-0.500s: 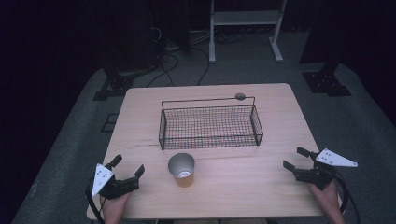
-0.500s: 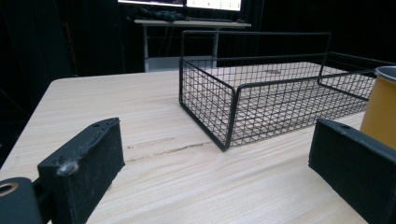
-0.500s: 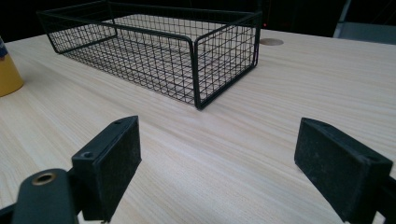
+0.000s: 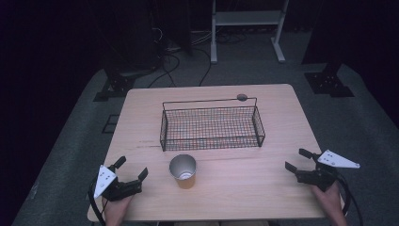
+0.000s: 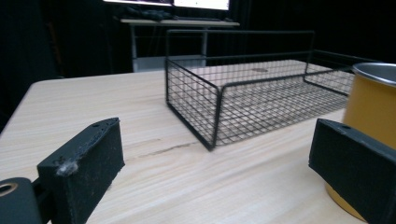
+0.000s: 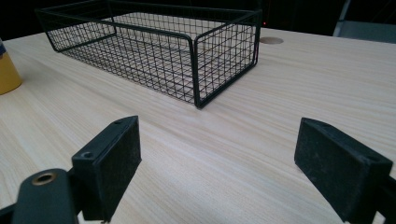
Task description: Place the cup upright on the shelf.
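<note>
Two grippers rest low over the near edge of a wooden table point(image 4: 282, 113), one at each corner, and both stand with their jaws spread wide and nothing between them. From the high view, the left gripper point(image 4: 131, 169) sits at the near left, its jaws aimed toward the middle of the table; the right gripper point(image 4: 298, 160) sits at the near right, its jaws aimed up and to the left.

A yellow cup point(image 4: 183, 170) with a silver inside stands upright just beyond and to the right of the left gripper's fingers, near them but not touching. In the left gripper view the cup point(image 5: 371, 112) rises right behind the right-hand finger point(image 5: 350, 168), outside the gap, while the left-hand finger point(image 5: 84, 168) has only bare tabletop ahead of it.

A black wire basket point(image 4: 211, 127) stands in the middle of the table, farther out than the cup and well ahead of both pairs of fingers. From the left gripper its near corner point(image 5: 212, 116) lies straight ahead between the fingers; from the right gripper a basket corner point(image 6: 196, 70) likewise lies ahead of the gap, with the cup point(image 6: 7, 70) far off to the left of the left-hand finger point(image 6: 109, 163).
</note>
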